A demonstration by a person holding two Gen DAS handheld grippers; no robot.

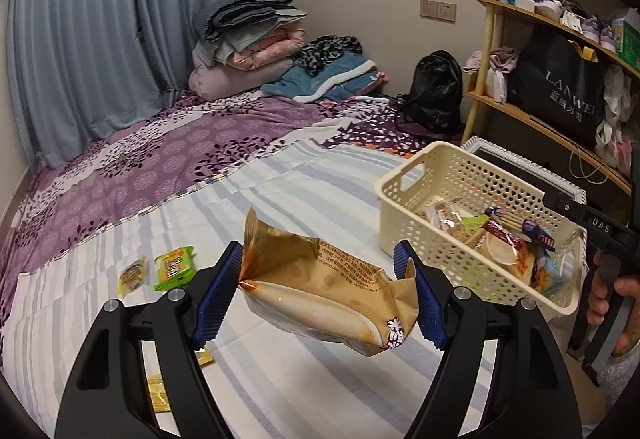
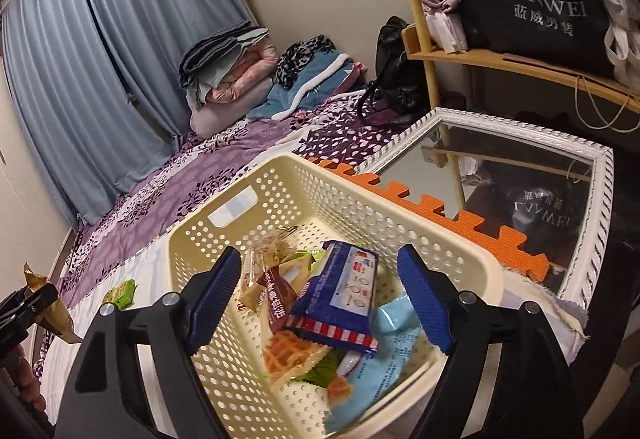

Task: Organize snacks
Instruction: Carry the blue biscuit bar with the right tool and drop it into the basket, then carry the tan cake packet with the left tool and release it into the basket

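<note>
A tan snack bag (image 1: 320,299) is clamped in the left gripper (image 1: 320,295), raised over the bed (image 1: 280,175). The right gripper (image 2: 320,299), jaws apart, is held over the cream basket (image 2: 280,175), where assorted snack packets (image 2: 332,303) are heaped, partly hidden.

- A basket (image 1: 460,175) sits on the bed (image 1: 160,175), right of a snack bag (image 1: 320,291) held above the sheet.
- Packets (image 2: 332,303) lie piled in the basket.
- Two small packets (image 1: 160,271) lie left.
- Folded blankets (image 1: 244,43) lie behind.
</note>
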